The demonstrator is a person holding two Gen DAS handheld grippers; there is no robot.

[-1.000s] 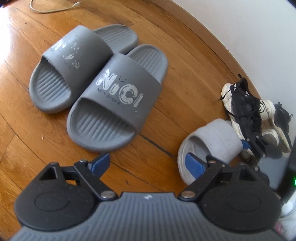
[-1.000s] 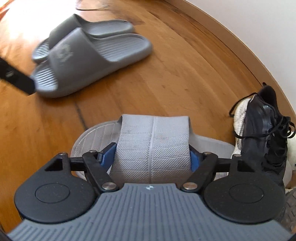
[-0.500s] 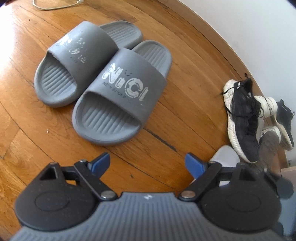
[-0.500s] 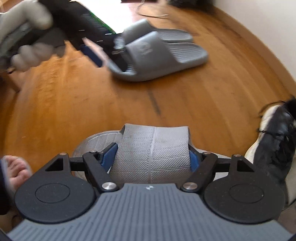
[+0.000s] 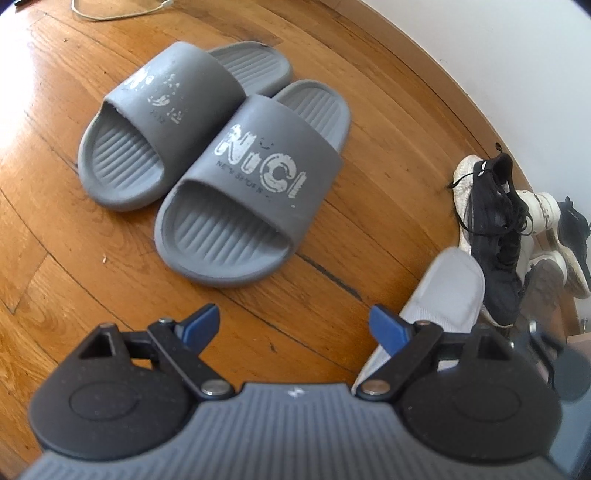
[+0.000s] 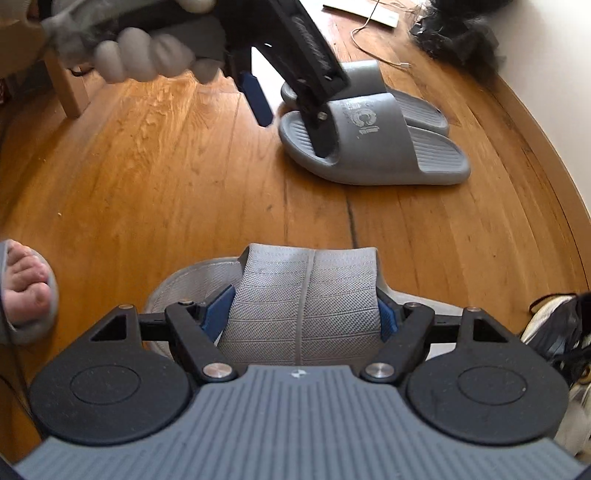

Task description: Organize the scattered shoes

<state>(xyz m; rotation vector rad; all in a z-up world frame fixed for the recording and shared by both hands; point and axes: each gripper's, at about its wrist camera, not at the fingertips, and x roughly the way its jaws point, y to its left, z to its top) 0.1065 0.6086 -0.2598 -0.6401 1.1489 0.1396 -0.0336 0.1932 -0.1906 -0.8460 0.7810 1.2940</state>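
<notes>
My right gripper [image 6: 308, 317] is shut on the woven strap of a light grey slipper [image 6: 306, 295], held just above the wooden floor. That slipper [image 5: 447, 291] shows at the lower right of the left wrist view. My left gripper [image 5: 295, 328] hangs open over bare floor with nothing between its fingers; it also shows from the side as the left gripper [image 6: 291, 103], held by a gloved hand [image 6: 144, 62]. Two dark grey slides [image 5: 251, 192] [image 5: 173, 118] lie side by side ahead of it, also seen as slides [image 6: 373, 147]. Black sneakers [image 5: 495, 236] lie by the wall.
A white wall and wooden skirting [image 5: 424, 66] run along the right. A white cable [image 5: 118, 7] lies at the far edge of the floor. A bare foot in a grey slipper [image 6: 26, 288] stands at the left. A dark furry object [image 6: 461, 33] lies near the wall.
My right gripper has swung and rolled leftward with the light grey slipper, bringing the left gripper and foot into its view. The slipper shifted in the left wrist view.
</notes>
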